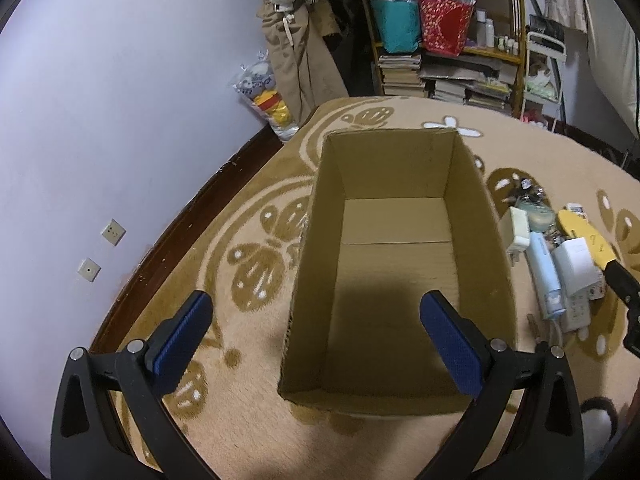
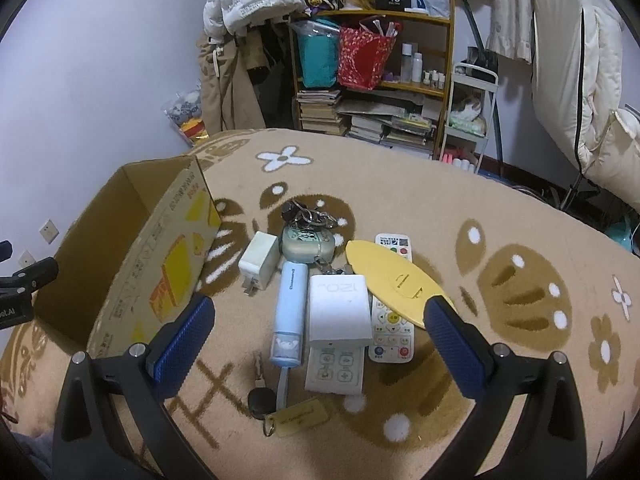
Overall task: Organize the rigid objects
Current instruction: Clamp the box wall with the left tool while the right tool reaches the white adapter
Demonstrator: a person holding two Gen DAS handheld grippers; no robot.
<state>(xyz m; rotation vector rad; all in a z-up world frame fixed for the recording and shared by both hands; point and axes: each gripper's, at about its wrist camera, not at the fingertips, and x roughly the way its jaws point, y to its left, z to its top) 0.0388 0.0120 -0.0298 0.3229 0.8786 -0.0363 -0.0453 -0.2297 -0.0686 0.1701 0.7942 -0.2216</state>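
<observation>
Two open tongs (image 2: 318, 320) above white box (image 2: 340, 308)

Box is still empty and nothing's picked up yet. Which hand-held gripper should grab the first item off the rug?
Right. The right hand-held gripper is open directly over the pile, with the white charger block between its fingers. The left hand-held gripper hovers open over the empty cardboard box, away from the items.

The left tool (image 1: 316, 344) has glossy black plastic arms with triangular cut-outs; silver round screws sit at the joints; its fingers (image 1: 182, 340) carry ribbed blue pads; the right tool (image 2: 318, 346) looks the same.
</observation>
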